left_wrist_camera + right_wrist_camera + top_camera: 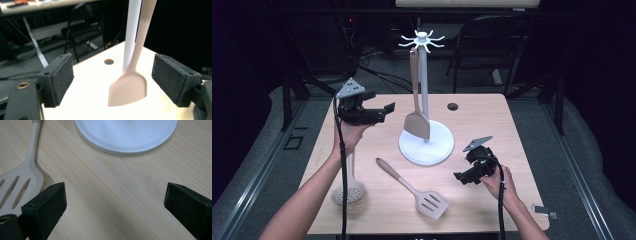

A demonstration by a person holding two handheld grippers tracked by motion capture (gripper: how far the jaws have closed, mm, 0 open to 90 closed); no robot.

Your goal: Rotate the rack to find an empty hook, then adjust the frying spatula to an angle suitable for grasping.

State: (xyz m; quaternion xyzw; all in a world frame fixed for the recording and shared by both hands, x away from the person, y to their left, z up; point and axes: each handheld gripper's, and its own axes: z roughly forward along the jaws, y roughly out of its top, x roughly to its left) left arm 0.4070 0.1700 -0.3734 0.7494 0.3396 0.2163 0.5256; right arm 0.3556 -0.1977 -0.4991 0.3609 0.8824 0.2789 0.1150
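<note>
We see a wooden table [362,210] carrying a white utensil stand [426,145] with a round base, an upright pole and a crown of hooks at the top. A solid beige spatula [416,117] hangs from one hook, handle up, blade just above the base and close against the pole. In the left gripper view the spatula [128,90] hangs beyond the jaws, framed between the two pads but apart from both, with the pole directly behind its handle.

Three other items lie around the stand. A slotted turner [417,191] rests flat on the table in front of the base, its blade toward the person. A round skimmer [348,191] lies near the front left, partly hidden by the left forearm. A small dark hole [452,106] sits in the tabletop behind the stand.

The left gripper [384,111] is held above the table to the left of the stand, pointing level toward the hanging spatula; its jaws stand wide and grip nothing. The right gripper [460,177] is held low to the right of the base, angled down toward the tabletop. In the right gripper view its jaws are spread wide over bare wood, with the slotted turner [17,187] just beside one pad and the stand base [127,135] ahead.
</note>
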